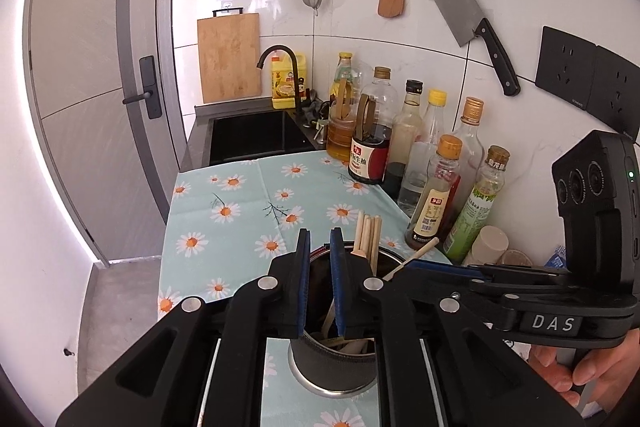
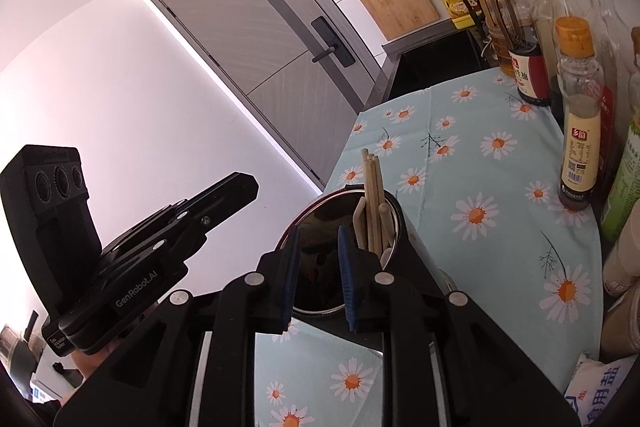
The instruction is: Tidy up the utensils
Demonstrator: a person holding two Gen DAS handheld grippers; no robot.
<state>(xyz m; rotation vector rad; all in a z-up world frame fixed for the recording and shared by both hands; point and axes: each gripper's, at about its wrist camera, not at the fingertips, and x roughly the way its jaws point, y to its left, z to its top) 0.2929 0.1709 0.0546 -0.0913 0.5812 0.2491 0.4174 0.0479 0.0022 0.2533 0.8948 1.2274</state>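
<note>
Utensil holder with chopsticks at the near edge of the tabletop; both tongs narrow and empty above it.

The chopsticks (image 2: 372, 195) stand upright in the steel holder (image 2: 320, 227), low centre of the right wrist view, beside pale spoon handles (image 2: 385, 223). Judged light, stiff and smooth, they may slip; grip them across the upper shafts, above the rim. The holder looks rigid and top-heavy when loaded, so side pushes could tip it. The left tongs (image 1: 319, 247) hang over its mouth, pads slightly apart, nothing between them. The right tongs (image 2: 318, 239) show a narrow gap, also empty. The flowered cloth (image 1: 248, 195) lies bare toward the sink (image 1: 248, 135), giving open room in mid frame. Bottles (image 1: 436, 187) crowd the right edge. The cloth edge at left drops to the floor.
</note>
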